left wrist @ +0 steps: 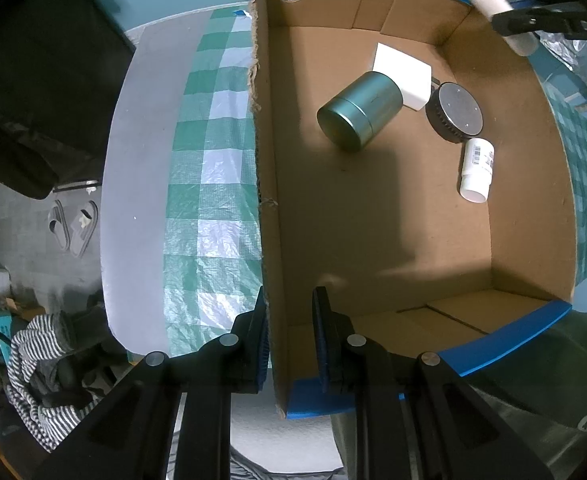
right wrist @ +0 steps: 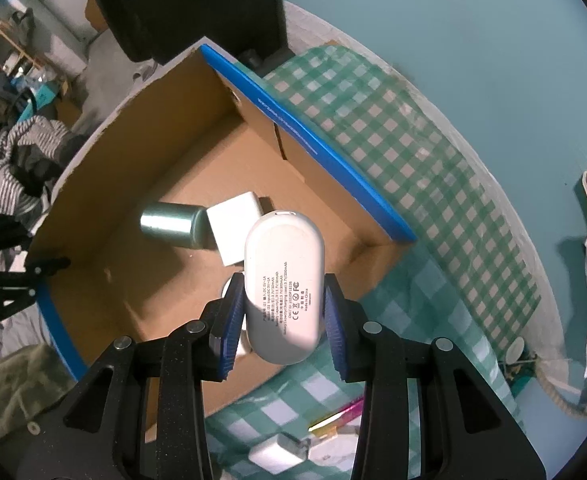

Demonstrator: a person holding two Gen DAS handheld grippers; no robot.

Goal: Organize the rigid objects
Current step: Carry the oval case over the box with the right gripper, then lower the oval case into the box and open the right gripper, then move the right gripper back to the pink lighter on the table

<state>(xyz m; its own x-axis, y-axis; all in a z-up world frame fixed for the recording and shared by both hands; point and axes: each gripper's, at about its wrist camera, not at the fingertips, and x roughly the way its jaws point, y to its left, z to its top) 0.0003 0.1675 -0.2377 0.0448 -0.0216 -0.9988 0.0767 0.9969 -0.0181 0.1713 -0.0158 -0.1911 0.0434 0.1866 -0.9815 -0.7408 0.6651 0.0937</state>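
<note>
Gripping a white charging case [right wrist: 283, 280] between its pads, the right hand-held gripper [right wrist: 281, 316] hovers above the cardboard box [right wrist: 141, 280]. The left hand-held gripper [left wrist: 291, 336] straddles the box's wall, parted, with the green tin [left wrist: 359, 110] lying ahead.

A teal wall [right wrist: 473, 40] fills the upper right of the right wrist view. A table under a green-and-white checked cloth [left wrist: 209, 184] runs through the middle of the left wrist view, its bare pale edge at the left. Lower left there, grey floor tiles [left wrist: 25, 220] hold a pair of slippers [left wrist: 73, 224], and a striped garment [left wrist: 33, 364] lies crumpled below. A dark shape [left wrist: 33, 60] fills the upper left corner.
</note>
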